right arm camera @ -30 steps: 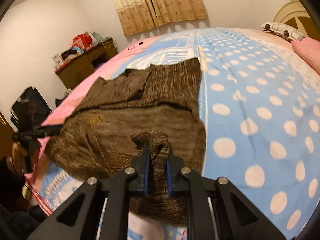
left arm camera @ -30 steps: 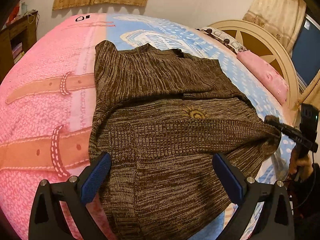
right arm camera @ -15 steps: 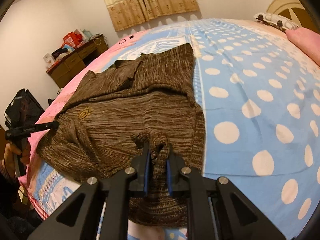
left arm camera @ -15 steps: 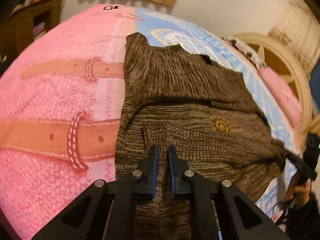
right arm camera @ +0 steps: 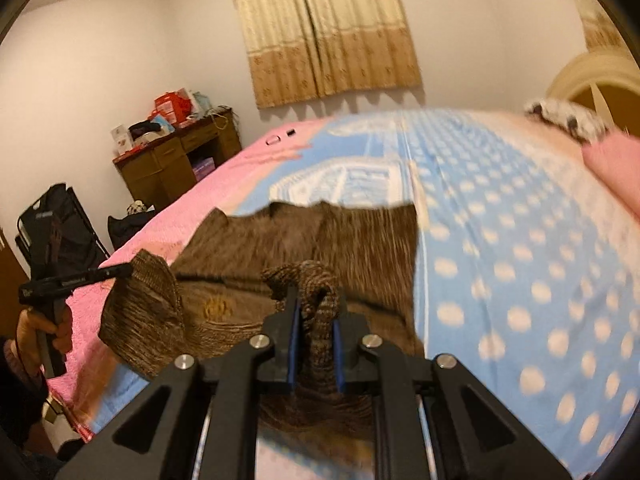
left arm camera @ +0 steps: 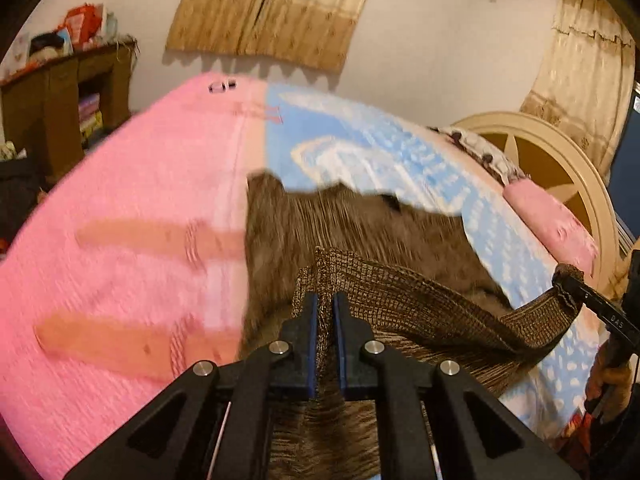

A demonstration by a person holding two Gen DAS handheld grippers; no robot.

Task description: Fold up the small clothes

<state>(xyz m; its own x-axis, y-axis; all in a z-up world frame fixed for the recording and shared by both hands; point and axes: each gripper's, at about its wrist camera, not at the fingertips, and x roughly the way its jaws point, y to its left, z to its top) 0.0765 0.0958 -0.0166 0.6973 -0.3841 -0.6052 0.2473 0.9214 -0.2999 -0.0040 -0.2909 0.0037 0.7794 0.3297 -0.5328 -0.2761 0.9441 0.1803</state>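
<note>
Sweater lies across the bed's middle; left gripper and right gripper each clamp its near hem, raised off the bed.

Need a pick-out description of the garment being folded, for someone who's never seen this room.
Start at the bed, whose cover is pink on one half and blue with pale dots on the other. Across the seam between the two halves lies a brown knit sweater with a small yellow sun emblem. It is the only dark item on the cover, and the left claw and right claw each pinch its near hem.
</note>
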